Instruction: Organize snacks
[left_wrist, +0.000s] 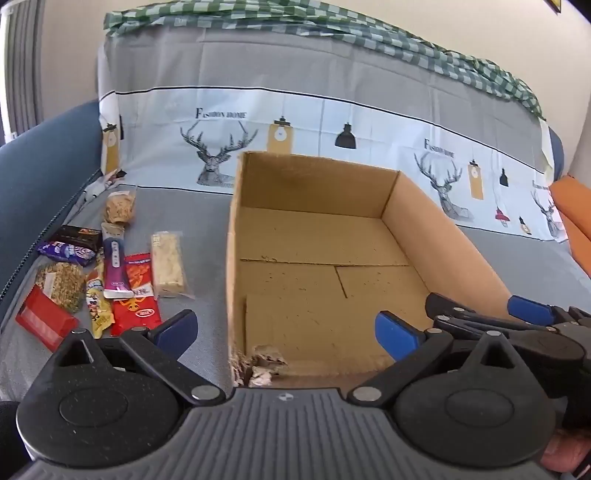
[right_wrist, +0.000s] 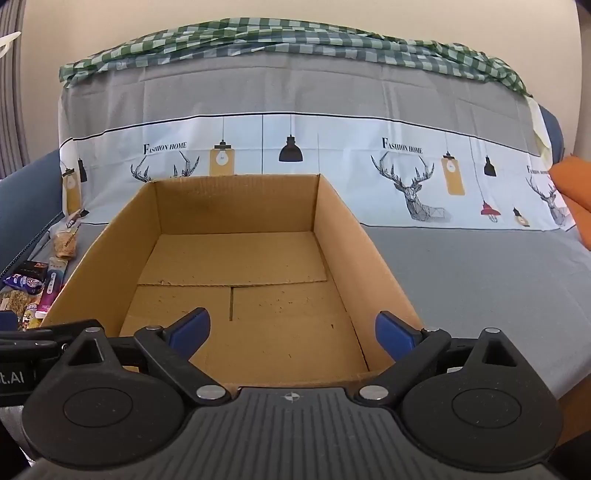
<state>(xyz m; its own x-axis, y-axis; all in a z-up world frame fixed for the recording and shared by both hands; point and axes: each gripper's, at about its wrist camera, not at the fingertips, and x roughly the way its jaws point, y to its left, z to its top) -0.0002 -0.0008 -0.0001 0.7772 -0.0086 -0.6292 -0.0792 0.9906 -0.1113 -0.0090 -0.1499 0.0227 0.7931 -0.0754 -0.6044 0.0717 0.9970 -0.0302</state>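
An open, empty cardboard box (left_wrist: 236, 236) stands on the grey sofa cover; it also shows in the right wrist view (right_wrist: 332, 221). Left of it lies a cluster of snacks: a pale bar in clear wrap (left_wrist: 168, 264), a red packet (left_wrist: 138, 295), a purple tube-shaped pack (left_wrist: 114, 266), a red box (left_wrist: 44, 321), a green-flecked bar (left_wrist: 62, 284) and a round cake (left_wrist: 120, 210). My left gripper (left_wrist: 286, 330) is open and empty over the box's near left corner. My right gripper (right_wrist: 291, 332) is open and empty over the box's near edge; it also shows in the left wrist view (left_wrist: 524, 314).
The sofa backrest (right_wrist: 295, 92) rises behind the box under a printed cover and a green checked cloth (right_wrist: 295, 37). A blue armrest (left_wrist: 37, 177) borders the snacks on the left. An orange cushion (right_wrist: 576, 192) lies far right. The box's near left corner (left_wrist: 262, 363) is torn.
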